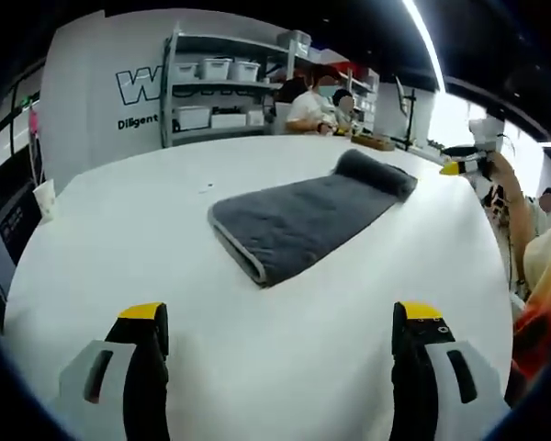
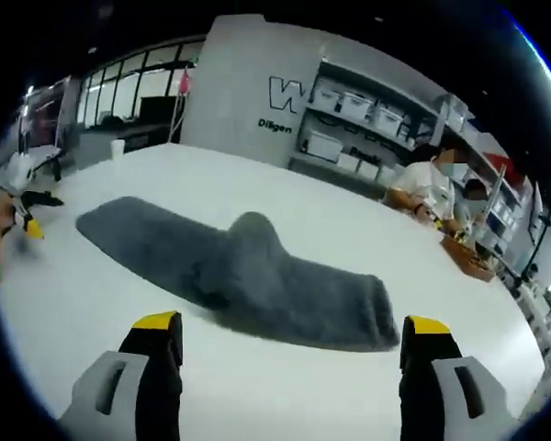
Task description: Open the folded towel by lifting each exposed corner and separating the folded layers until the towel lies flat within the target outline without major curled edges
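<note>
Dark grey plush towel (image 1: pixel 303 220) lies on the white round table (image 1: pixel 147 248), roughly mid-table, still folded. Left gripper view: the towel's near edge shows stacked layers with a pale hem, so it's doubled at least once. Its far end, towards the shelving, is bunched into a soft roll (image 1: pixel 376 172). Right gripper view: same towel (image 2: pixel 234 271) seen from its other side, with a raised hump (image 2: pixel 253 239) about mid-length and a thicker folded end at the right of that view.

Left gripper (image 1: pixel 280 354): yellow-tipped jaws spread wide, nothing between them, hovering short of the towel's near folded edge. Right gripper (image 2: pixel 292 354): jaws likewise wide apart and empty, just short of the towel's long edge. My read: both are held open and back because no corner has been picked yet; this is the approach/line-up stage.

In each view the other gripper shows beside the towel: the right one (image 1: pixel 459 167) just past the rolled end in the left gripper view, the left one (image 2: pixel 23 216) beyond the towel's flat end in the right gripper view. So the two tools flank the towel, likely so each can take a corner and pull the layers apart.

No target outline visible on the table; can't tell where it is.

Behind the towel: grey metal shelving with white bins (image 1: pixel 216 92), seated people (image 1: pixel 312 106) at the table's far edge, white paper cup (image 1: pixel 44 197) near the rim.
</note>
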The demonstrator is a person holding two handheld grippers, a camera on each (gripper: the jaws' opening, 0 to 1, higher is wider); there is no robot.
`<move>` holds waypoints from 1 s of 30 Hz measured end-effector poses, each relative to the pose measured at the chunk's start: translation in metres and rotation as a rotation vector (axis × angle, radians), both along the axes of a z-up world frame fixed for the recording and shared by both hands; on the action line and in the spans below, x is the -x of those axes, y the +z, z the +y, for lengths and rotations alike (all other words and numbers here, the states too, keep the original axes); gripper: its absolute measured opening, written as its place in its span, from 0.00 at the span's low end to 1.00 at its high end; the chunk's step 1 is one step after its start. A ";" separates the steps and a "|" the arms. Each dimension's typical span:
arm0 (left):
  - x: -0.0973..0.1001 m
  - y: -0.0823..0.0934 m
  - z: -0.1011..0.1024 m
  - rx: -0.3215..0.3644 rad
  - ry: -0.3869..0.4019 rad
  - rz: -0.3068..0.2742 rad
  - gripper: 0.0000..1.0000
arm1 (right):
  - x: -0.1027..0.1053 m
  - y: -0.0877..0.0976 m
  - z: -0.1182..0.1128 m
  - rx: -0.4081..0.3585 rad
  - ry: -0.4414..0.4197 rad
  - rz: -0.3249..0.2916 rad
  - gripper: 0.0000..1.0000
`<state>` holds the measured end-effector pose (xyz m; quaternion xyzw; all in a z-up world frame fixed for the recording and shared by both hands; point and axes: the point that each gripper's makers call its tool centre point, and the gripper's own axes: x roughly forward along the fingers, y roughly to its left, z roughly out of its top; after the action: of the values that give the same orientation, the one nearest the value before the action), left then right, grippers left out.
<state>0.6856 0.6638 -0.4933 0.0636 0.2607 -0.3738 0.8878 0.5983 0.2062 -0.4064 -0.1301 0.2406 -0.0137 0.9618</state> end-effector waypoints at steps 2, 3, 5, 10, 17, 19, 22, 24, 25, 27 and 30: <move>0.000 0.000 -0.001 -0.004 -0.001 -0.001 0.99 | 0.002 -0.001 0.017 -0.013 0.032 -0.015 0.99; 0.001 0.000 -0.001 -0.008 -0.003 -0.004 0.99 | 0.002 -0.001 0.025 -0.021 0.052 -0.022 0.99; 0.002 0.002 -0.003 -0.012 -0.008 -0.010 0.99 | 0.004 -0.001 0.048 -0.065 0.107 -0.037 0.99; 0.004 0.002 -0.005 -0.010 -0.015 -0.009 0.99 | 0.006 -0.008 0.080 -0.049 0.169 -0.030 0.99; 0.006 0.001 -0.004 -0.022 -0.021 -0.012 0.99 | 0.005 -0.038 0.134 -0.095 0.239 0.005 0.99; 0.007 0.000 -0.005 -0.032 -0.020 -0.010 0.99 | -0.002 -0.043 0.148 -0.095 0.268 0.006 0.99; 0.009 0.008 -0.008 -0.029 -0.028 -0.039 0.99 | -0.010 -0.052 0.166 -0.097 0.335 0.023 0.99; 0.009 0.012 -0.010 -0.014 -0.032 -0.050 0.99 | -0.015 -0.054 0.168 -0.102 0.337 0.018 0.99; 0.009 0.012 -0.010 -0.007 -0.031 -0.051 0.99 | -0.016 -0.055 0.167 -0.101 0.332 0.015 0.99; 0.007 0.008 -0.009 -0.008 -0.022 -0.043 0.99 | -0.018 -0.060 0.164 -0.098 0.323 0.017 0.99; 0.006 0.001 -0.006 -0.028 -0.009 -0.027 0.99 | -0.015 -0.068 0.162 -0.099 0.315 0.038 0.99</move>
<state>0.6794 0.6579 -0.4918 0.0824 0.2537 -0.3730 0.8887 0.6130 0.3680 -0.4743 -0.1188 0.2357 0.1519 0.9525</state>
